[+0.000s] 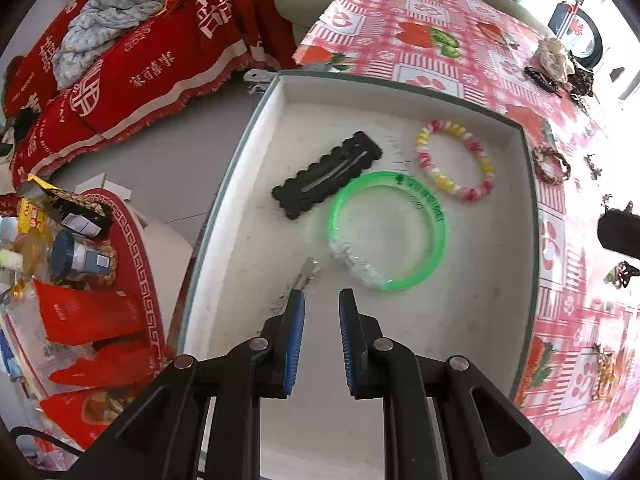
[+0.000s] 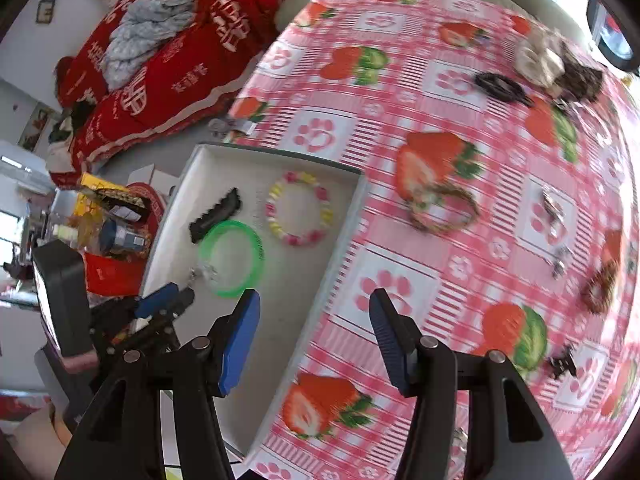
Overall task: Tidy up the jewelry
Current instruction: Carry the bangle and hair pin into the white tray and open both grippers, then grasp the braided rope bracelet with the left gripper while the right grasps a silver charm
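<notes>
Left wrist view looks down into the white tray [image 1: 527, 184], where the sorted pieces already lie: a black scalloped hair clip [image 1: 328, 174] on the left, a green bangle [image 1: 438, 216] in the middle with a clear, glassy piece [image 1: 352, 260] at its near edge, and a pink-and-yellow beaded bracelet [image 1: 456, 190] at the far right. A slim silver clip [image 1: 307, 273] lies on the tray floor just at the tip of my left-side finger, outside the gap, as far as I can tell.

My left jaws hang over the near part of the tray, a narrow gap apart, with only bare tray floor between them. They clamp nothing.

From the right wrist view, my right jaws stand wide apart and empty, above the tray's right rim and the strawberry-print table [image 2: 400, 280]. More pieces wait out on that cloth: a brown braided bracelet [image 2: 456, 190] nearest the tray, blurred here, then small metal bits further right and dark hair ties at the far end.

I judge this to be the gap between a drop into the tray and the next pick. The next move calls for carrying my right jaws out over the braided bracelet, lowering until one finger sits inside the ring and one outside, then closing on the band.
</notes>
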Demonstrator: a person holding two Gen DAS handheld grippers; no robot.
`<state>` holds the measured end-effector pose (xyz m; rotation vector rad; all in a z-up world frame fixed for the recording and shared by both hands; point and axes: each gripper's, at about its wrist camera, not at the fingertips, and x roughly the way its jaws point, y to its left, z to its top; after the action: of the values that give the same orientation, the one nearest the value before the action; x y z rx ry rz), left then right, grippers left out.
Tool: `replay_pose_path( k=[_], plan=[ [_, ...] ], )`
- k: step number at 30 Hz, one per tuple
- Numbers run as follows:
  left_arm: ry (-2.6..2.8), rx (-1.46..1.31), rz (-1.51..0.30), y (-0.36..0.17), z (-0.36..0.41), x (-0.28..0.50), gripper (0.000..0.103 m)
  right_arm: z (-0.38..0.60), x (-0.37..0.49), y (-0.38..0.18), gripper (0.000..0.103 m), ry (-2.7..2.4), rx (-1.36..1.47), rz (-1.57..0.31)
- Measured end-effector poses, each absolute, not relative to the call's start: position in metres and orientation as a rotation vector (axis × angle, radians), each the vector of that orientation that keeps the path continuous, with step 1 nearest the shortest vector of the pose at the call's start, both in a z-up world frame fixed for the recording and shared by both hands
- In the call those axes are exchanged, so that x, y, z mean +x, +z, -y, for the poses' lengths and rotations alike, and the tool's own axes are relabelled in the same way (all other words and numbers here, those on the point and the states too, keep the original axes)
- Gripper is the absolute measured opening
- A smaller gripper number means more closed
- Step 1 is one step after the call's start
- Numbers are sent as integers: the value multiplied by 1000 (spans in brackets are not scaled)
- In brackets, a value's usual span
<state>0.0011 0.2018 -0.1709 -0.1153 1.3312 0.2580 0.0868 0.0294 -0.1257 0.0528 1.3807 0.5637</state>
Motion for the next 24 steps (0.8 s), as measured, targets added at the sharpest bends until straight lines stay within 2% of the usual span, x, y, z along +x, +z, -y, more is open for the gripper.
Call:
replay_pose_path(
  k=[2, 4, 8, 11, 13, 15, 24],
  plan=[
    [270, -106, -1326, -168, -198, 3, 103, -18, 86, -127, 61, 545, 66, -1384],
    [289, -76, -1276, -158, -192, 3, 103, -4, 85, -128, 61, 522, 85, -1389],
    [244, -41, -1285, -151, -176, 10, 103, 24, 85, -130, 66, 472, 117, -1391],
    [218, -10, -1263, -140, -161, 15, 103, 44, 84, -133, 72, 436, 138, -1397],
    [188, -2, -1249, -133, -149, 20, 103, 58, 84, -134, 73, 410, 155, -1399],
    [162, 5, -1244, -129, -139, 24, 103, 70, 85, -136, 80, 386, 166, -1404],
    [56, -11, -1258, -120, -91, 47, 103, 124, 90, -138, 80, 302, 203, -1393]
  ],
)
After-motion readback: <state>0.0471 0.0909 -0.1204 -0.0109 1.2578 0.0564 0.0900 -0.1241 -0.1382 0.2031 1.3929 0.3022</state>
